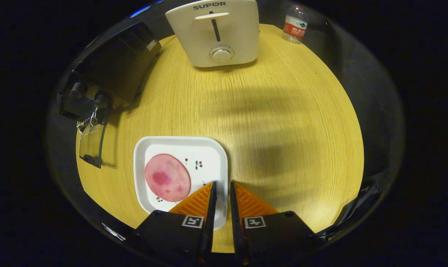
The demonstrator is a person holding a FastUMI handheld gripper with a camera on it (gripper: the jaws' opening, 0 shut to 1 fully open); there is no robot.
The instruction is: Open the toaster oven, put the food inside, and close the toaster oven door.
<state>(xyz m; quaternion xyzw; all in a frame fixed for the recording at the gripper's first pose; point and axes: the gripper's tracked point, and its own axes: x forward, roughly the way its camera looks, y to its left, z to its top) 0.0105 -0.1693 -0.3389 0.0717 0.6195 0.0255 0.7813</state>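
A round pink slice of food [167, 177] lies on a white square plate [209, 152] on the yellow wooden table, just ahead and to the left of my fingers. The black toaster oven [116, 63] stands at the table's left side, beyond the plate. Its glass door [92, 144] is folded down and open toward the plate. My gripper [222, 183] hovers over the plate's near right corner. Its orange fingers [199, 202] are almost together, with only a narrow gap and nothing held between them.
A cream pop-up toaster [218, 31] stands at the far middle of the table. A water bottle with a red label [295, 24] stands at the far right edge. Bare tabletop [283, 129] stretches to the right of the plate.
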